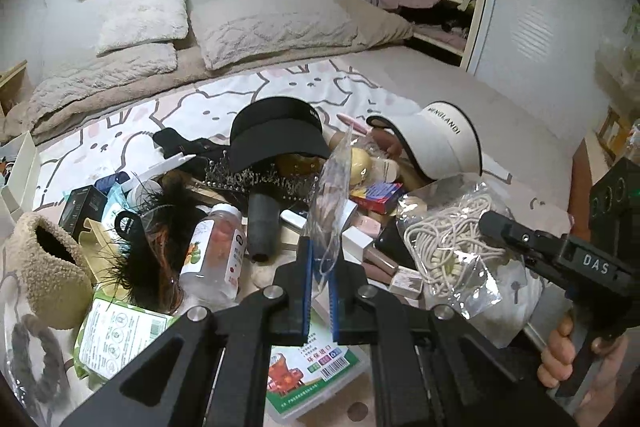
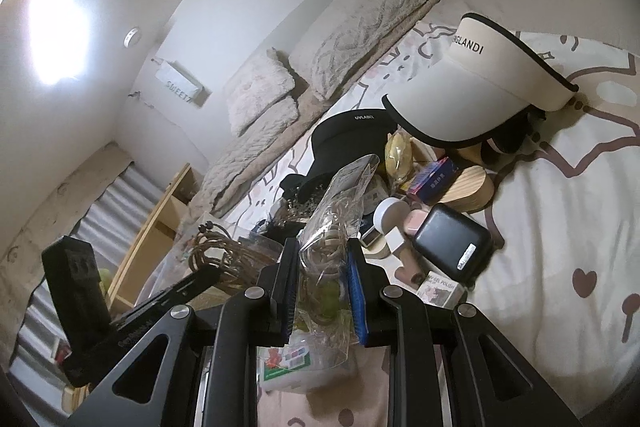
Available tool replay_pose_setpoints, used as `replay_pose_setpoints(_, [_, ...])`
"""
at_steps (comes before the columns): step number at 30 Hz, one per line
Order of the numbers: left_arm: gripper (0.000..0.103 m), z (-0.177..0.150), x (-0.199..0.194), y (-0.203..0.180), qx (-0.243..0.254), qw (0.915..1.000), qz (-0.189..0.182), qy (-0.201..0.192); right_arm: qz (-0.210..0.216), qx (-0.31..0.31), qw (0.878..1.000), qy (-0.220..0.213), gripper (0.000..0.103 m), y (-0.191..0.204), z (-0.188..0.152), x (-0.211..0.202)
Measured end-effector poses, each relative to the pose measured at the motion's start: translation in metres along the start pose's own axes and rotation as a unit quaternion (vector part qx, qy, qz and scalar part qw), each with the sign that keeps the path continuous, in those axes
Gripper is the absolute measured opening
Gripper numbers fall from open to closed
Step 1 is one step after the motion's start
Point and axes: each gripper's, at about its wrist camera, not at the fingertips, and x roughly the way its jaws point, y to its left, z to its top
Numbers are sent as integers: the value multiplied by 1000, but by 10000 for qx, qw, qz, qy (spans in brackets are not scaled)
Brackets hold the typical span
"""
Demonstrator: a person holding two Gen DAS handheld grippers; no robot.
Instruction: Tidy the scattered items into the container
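A bed (image 1: 460, 95) holds a messy pile in the middle of the frame. The left gripper (image 1: 320, 291) pinches a clear bag (image 1: 332, 183) tight. The right gripper (image 2: 320, 291) squeezes another bag (image 2: 340, 211). No container shows; next, find it and drop them in.

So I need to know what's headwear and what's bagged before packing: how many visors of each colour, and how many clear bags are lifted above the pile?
Black visor: 1
White visor: 1
Clear bags: 2, one in the left fingers, one in the right fingers
Total: 4
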Motion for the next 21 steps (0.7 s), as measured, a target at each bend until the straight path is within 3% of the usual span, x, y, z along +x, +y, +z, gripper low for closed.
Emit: replay_pose_setpoints(21, [7, -24, -79, 18, -289, 9975, 79, -638, 171, -446, 9988, 54, 24, 48, -24, -21])
